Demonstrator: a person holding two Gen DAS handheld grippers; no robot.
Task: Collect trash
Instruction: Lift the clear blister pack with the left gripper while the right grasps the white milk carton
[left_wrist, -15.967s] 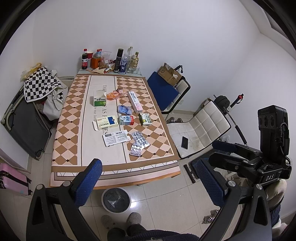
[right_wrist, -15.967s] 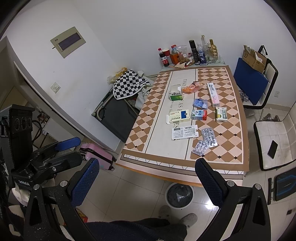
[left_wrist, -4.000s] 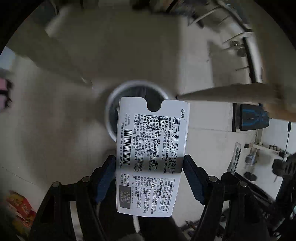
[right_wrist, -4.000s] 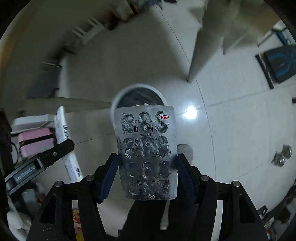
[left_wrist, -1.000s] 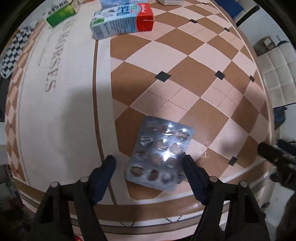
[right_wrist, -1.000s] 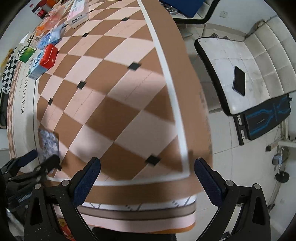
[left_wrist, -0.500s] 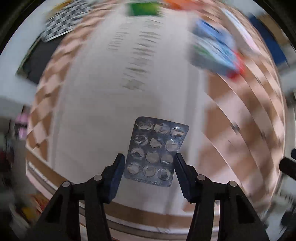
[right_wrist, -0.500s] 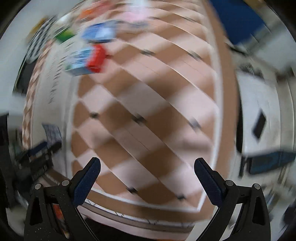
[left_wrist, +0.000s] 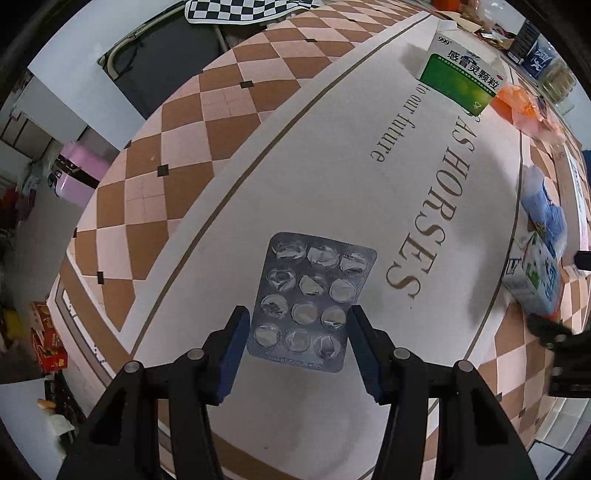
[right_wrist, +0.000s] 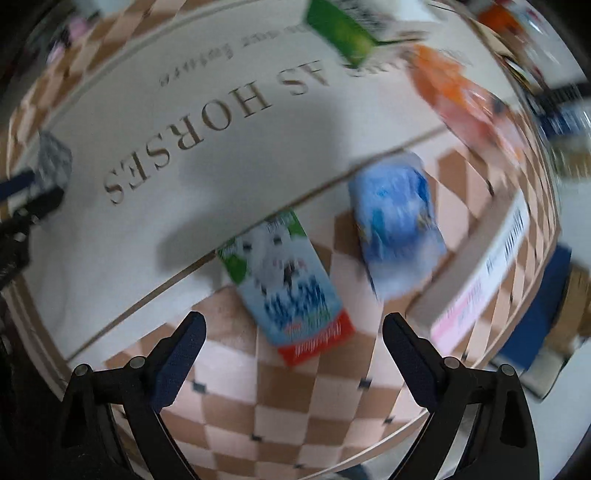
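My left gripper is shut on a used silver blister pack and holds it above the white middle strip of the table. My right gripper is open and empty, just in front of a small blue-and-white milk carton with a red end lying on the checked tablecloth. The right wrist view is blurred. The carton also shows at the right edge of the left wrist view. The left gripper with the blister pack shows at the left edge of the right wrist view.
A blue crumpled packet, a long pink-and-white box, an orange wrapper and a green medicine box lie on the table. Bottles stand at its far end. A pink suitcase stands on the floor at the left.
My left gripper closed on the blister pack, lifted it and swung left over the white strip. My right gripper swung from the table's right edge to the milk carton.
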